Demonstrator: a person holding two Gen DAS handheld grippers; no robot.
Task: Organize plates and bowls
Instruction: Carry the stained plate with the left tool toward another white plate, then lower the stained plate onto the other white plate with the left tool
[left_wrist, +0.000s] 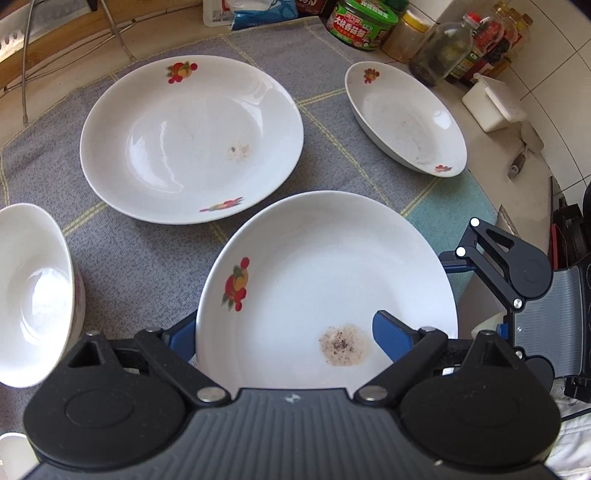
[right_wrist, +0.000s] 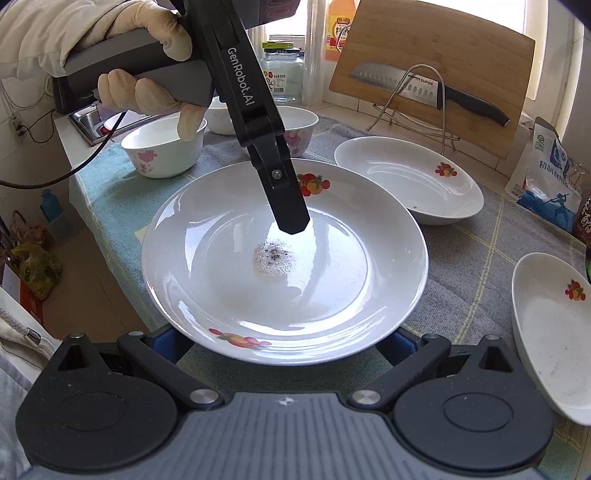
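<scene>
- My left gripper (left_wrist: 286, 332) is open and straddles the near plate's (left_wrist: 325, 258) rim: one blue finger (left_wrist: 181, 338) is outside the edge, the other (left_wrist: 391, 338) is over the plate's inside. Neither pad presses the rim.
- From the right wrist view, that inner finger (right_wrist: 288, 206) points down into the plate, just short of a speckled residue spot (right_wrist: 273, 260).
- My gloved left hand (right_wrist: 147, 92) wraps the handle.
- My right gripper (right_wrist: 288, 343) is spread wide at the plate's opposite rim. Its tips are hidden behind the edge, so I cannot tell whether they touch it.
- The near plate sits on the grey checked cloth (left_wrist: 147, 266).
- A second plate (left_wrist: 192, 140) lies beyond it, and a smaller dish (left_wrist: 402, 118) sits toward the jars.
- A white bowl (left_wrist: 33, 295) stands at the left.
</scene>
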